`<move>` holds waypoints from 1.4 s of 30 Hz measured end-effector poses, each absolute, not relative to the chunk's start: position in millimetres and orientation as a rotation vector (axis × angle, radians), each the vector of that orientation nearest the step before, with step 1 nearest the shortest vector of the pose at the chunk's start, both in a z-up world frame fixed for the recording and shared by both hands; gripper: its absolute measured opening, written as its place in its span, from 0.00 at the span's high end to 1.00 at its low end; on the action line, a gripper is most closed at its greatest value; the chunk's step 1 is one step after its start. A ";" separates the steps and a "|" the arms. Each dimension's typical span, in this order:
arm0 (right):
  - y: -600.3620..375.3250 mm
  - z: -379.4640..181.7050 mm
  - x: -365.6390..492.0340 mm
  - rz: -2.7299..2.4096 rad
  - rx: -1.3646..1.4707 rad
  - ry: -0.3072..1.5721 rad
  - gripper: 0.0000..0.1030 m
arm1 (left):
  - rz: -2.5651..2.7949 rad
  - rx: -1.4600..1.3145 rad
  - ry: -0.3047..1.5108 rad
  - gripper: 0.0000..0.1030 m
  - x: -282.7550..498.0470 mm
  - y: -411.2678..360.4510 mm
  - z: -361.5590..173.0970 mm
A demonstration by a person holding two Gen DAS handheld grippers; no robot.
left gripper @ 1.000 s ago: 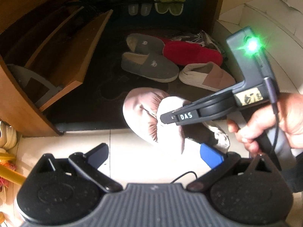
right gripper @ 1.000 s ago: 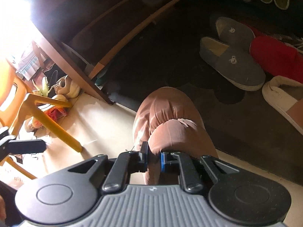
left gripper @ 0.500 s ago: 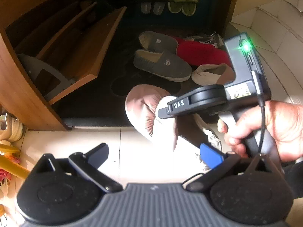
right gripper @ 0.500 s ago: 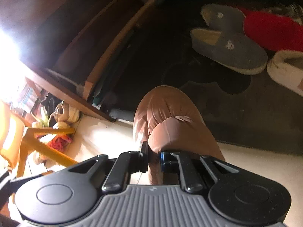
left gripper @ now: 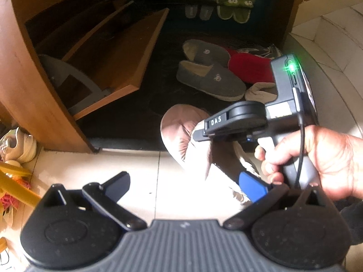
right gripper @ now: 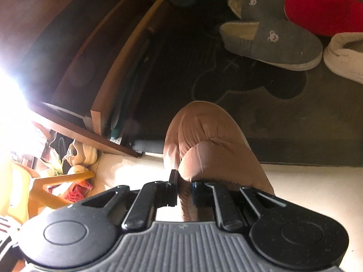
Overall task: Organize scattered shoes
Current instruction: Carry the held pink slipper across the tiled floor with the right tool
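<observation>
Right gripper [right gripper: 182, 191] jaws pinch the pink slipper [right gripper: 211, 149] at its 6 o'clock heel rim (soft, light, floppy: grip the collar), left gripper [left gripper: 181, 188] jaws spread, empty.

Right gripper [right gripper: 183, 187] jaws clamping pink slipper [right gripper: 211, 145], grey slippers [right gripper: 272, 36] beyond

I am keeping my right gripper [right gripper: 182, 191] angled down at the floor, its fingers [right gripper: 172, 187] pinching tight on the pink slipper [right gripper: 204, 140]. My right hand [left gripper: 317, 158] is wrapping the handle, thumb and knuckles bare. My left gripper [left gripper: 186, 187] is hovering just beside it, fingers [left gripper: 118, 184] spread wide apart and holding nothing.
</observation>
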State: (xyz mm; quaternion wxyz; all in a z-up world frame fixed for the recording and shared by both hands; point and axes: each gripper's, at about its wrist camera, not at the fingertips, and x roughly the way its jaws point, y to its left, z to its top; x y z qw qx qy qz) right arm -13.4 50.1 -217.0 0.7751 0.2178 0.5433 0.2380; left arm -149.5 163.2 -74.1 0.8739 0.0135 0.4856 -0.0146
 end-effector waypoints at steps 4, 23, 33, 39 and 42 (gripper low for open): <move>63.5 -227.4 -14.6 0.506 0.474 1.195 0.89 | -0.020 0.045 1.016 0.00 -149.8 167.2 -76.7; 102.5 -252.9 -3.4 0.504 0.524 1.233 0.89 | 0.039 0.035 1.023 0.00 -148.6 192.6 -82.4; 119.1 -237.9 -13.2 0.687 0.274 1.206 0.92 | 0.064 0.028 1.023 0.00 -149.4 198.2 -81.1; 136.1 -215.7 -7.9 0.872 -0.019 1.142 0.93 | 0.073 0.028 1.024 0.00 -148.5 198.5 -80.4; 125.8 -220.0 -4.0 0.871 0.049 1.201 0.92 | 0.078 0.031 1.024 0.00 -148.5 198.8 -80.9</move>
